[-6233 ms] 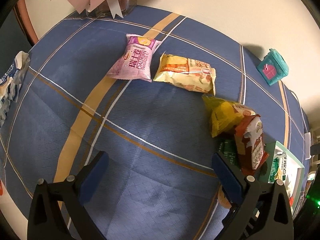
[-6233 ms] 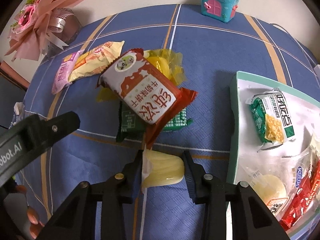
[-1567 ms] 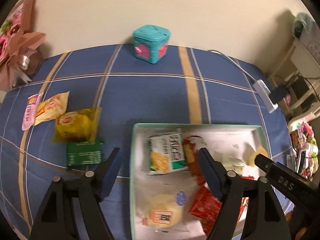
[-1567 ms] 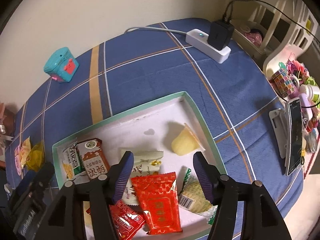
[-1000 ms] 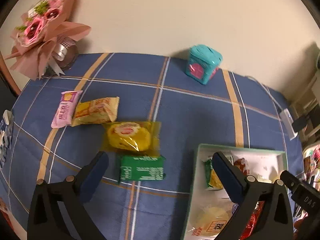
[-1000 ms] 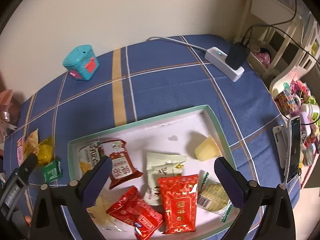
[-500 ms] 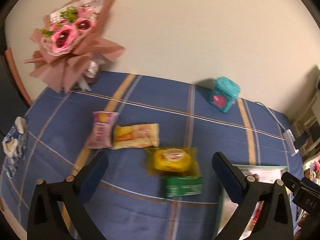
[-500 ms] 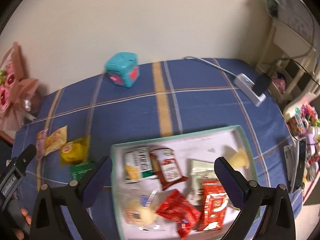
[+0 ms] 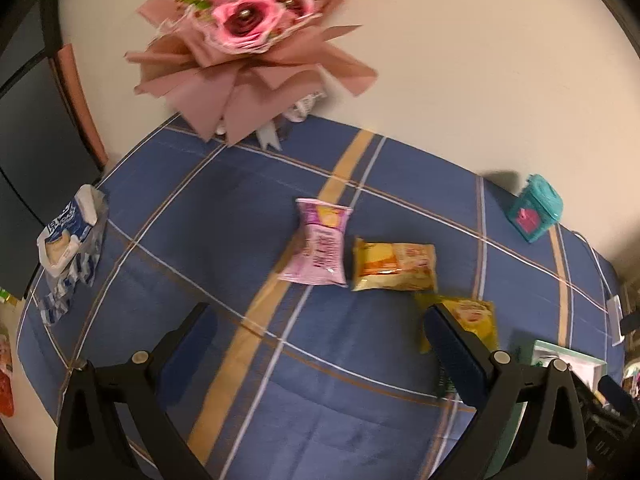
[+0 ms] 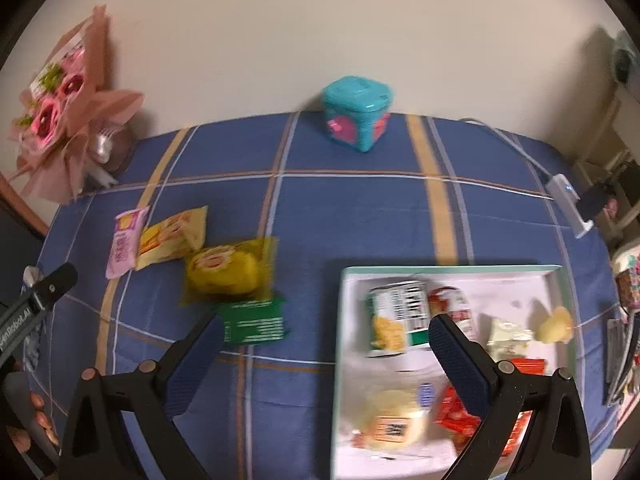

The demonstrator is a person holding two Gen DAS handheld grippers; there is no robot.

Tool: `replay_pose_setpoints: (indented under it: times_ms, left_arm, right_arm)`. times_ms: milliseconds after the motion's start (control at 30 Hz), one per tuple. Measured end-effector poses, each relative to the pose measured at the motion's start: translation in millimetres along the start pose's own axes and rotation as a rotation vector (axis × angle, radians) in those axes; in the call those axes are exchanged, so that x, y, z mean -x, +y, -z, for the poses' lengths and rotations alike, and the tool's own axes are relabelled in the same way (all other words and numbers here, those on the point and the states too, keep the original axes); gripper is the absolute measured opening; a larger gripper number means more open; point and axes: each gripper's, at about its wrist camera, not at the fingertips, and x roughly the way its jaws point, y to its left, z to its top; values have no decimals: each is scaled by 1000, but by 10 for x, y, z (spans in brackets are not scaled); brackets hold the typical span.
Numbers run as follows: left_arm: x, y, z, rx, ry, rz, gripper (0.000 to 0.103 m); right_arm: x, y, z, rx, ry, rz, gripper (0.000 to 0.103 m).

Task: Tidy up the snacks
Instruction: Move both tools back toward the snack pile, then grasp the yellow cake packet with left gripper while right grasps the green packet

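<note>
Left gripper (image 9: 318,332): fingers spread wide, nothing between them, held above the blue checked cloth of the table (image 9: 224,216).
Right gripper (image 10: 326,344): fingers also spread wide and empty; the left finger hangs over the cloth near the green packet, the right finger over the tray.
Tray (image 10: 448,270): a white tray with a pale green rim, on the right part of the table in the right wrist view; only a corner of it (image 9: 568,354) shows in the left wrist view.
Snacks in the tray: a green and white packet (image 10: 396,322), a red and brown packet (image 10: 452,304) touching it, a pale packet (image 10: 508,338), a yellow jelly cup (image 10: 556,324) near the right rim, a round pale bun in clear wrap (image 10: 394,420), and red packets (image 10: 460,412) partly hidden behind the right finger.
Snacks still on the cloth: a pink packet (image 9: 322,248) just beside a yellow-orange packet (image 9: 394,266); a clear yellow packet (image 10: 226,270) near them; a green packet (image 10: 254,322) touching its lower edge, left of the tray.
Teal box (image 10: 356,118): at the far edge of the table by the wall.
Flowers (image 9: 244,36): a pink-wrapped bunch at the far left corner of the table.
Blue and white bag (image 9: 70,248): at the left edge of the table.
Power strip (image 10: 570,204): at the right edge, with a cable running along the wall.
</note>
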Motion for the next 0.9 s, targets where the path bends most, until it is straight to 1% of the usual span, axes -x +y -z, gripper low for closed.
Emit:
replay_pose_setpoints:
  times_ms: [133, 233, 333, 500, 700, 833, 900]
  left_arm:
    - [-93, 100, 11, 16, 18, -7, 103]
    - [-234, 101, 25, 19, 43, -11, 103]
    - [-445, 56, 86, 23, 94, -7, 103]
    - [-712, -82, 185, 2, 138, 3, 103]
    - [-832, -173, 239, -1, 143, 28, 103]
    - [-834, -188, 266, 0, 138, 30, 103]
    - [-843, -179, 268, 9, 140, 33, 103]
  right_arm:
    - [-128, 171, 37, 21, 17, -5, 103]
    - [-299, 229, 69, 19, 36, -30, 103]
    - [-510, 282, 127, 14, 84, -35, 103]
    - [-708, 345, 164, 24, 109, -40, 103]
    - [-824, 466, 176, 60, 99, -48, 103]
    - [-904, 528, 202, 74, 107, -56, 103]
    - [-957, 568, 213, 86, 110, -50, 98]
